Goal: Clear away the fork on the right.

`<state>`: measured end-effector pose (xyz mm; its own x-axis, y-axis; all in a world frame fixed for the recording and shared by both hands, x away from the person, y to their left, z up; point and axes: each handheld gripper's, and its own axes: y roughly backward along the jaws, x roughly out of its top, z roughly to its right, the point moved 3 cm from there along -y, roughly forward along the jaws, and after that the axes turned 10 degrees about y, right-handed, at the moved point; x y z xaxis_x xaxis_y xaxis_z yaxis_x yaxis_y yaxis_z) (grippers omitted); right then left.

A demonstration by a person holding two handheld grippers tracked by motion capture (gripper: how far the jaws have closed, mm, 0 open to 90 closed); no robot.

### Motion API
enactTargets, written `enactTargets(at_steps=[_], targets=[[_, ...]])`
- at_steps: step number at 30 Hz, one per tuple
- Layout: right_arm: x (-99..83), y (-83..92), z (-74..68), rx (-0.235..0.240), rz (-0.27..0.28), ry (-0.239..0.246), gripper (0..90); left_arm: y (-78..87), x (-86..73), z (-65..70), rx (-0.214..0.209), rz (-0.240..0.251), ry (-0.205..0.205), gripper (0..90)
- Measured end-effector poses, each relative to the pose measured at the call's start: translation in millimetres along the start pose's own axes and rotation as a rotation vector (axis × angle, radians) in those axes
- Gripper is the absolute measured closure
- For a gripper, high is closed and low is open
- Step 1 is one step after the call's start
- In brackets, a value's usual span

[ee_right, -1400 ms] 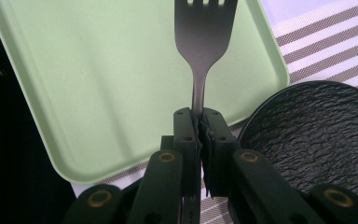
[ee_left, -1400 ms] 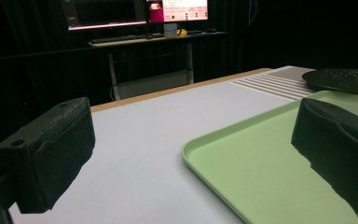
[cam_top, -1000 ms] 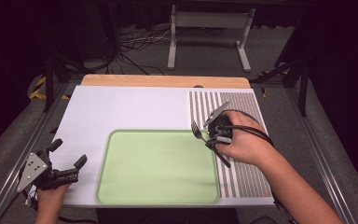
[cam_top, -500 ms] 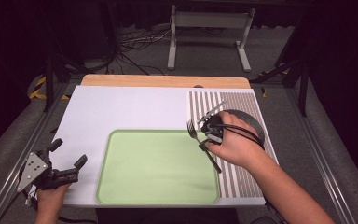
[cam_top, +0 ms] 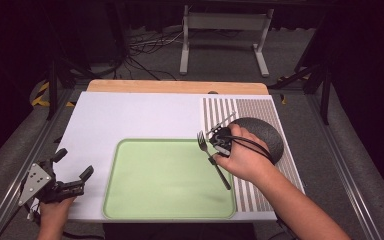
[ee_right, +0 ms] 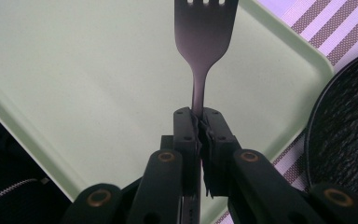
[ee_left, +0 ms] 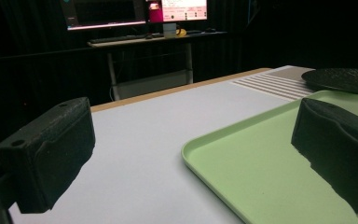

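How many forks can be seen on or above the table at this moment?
1. The fork is held by the right gripper, shut on its neck, over the right part of the green tray, beside the dark plate. The hand could hide another.

One fork, one green tray, one dark plate, one striped mat, two tools.

**Three cameras, one green tray in common**

The high view is looking forward and down over the whole desk from the person's side. The left gripper view is sitting low near the desk's near left corner, facing across the green tray toward the far edge. The right gripper view is peering straight down, close above that tray's right edge.
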<state>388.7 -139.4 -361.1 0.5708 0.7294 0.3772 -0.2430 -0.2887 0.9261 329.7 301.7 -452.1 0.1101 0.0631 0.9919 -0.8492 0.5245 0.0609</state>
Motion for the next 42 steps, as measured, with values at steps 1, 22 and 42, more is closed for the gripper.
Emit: enactTargets(at_steps=[1, 22, 42], targets=[[-0.8, -2.9, -0.7, 0.007, -0.004, -0.010, 85.0, -0.1, 0.0, 0.0, 0.000, 0.002, 0.001, 0.1], [-13.1, -45.0, 2.5, 0.026, -0.109, -0.149, 84.5, 0.1, 0.1, -0.3, 0.001, -0.001, 0.002, 0.1], [-15.7, -66.6, 8.2, 0.029, -0.144, -0.198, 84.2, -0.5, -0.4, -0.7, 0.003, -0.004, 0.004, 0.1]])
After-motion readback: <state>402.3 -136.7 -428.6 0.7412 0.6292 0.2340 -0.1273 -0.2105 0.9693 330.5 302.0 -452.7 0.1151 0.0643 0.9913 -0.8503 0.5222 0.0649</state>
